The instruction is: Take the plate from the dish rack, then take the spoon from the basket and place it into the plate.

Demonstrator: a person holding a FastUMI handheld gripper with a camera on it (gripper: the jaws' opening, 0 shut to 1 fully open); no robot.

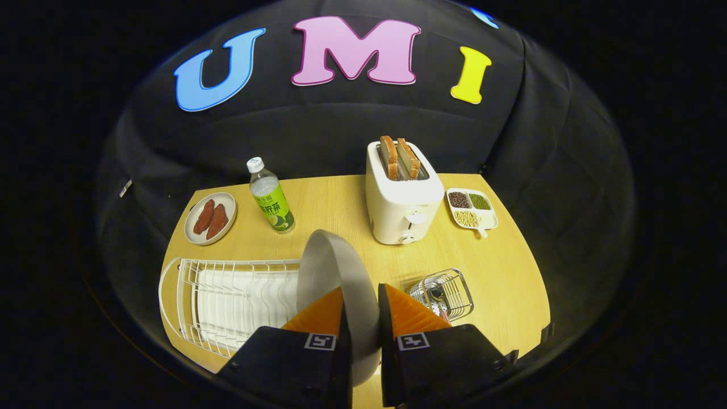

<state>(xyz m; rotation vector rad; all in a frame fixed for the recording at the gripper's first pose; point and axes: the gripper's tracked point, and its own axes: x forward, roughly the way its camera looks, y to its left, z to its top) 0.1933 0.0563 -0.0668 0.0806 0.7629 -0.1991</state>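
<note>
My gripper is shut on a grey plate, which stands on edge between the two fingers and is lifted above the table. The white wire dish rack lies just to the left of the fingers, with no dish in its slots. To the right of the fingers stands a small metal wire basket; a spoon rests inside it, only its dark bowl end showing.
On the wooden table, beyond the plate, stand a white toaster with two bread slices, a green-labelled bottle, a small plate of red meat pieces and a divided dish of beans.
</note>
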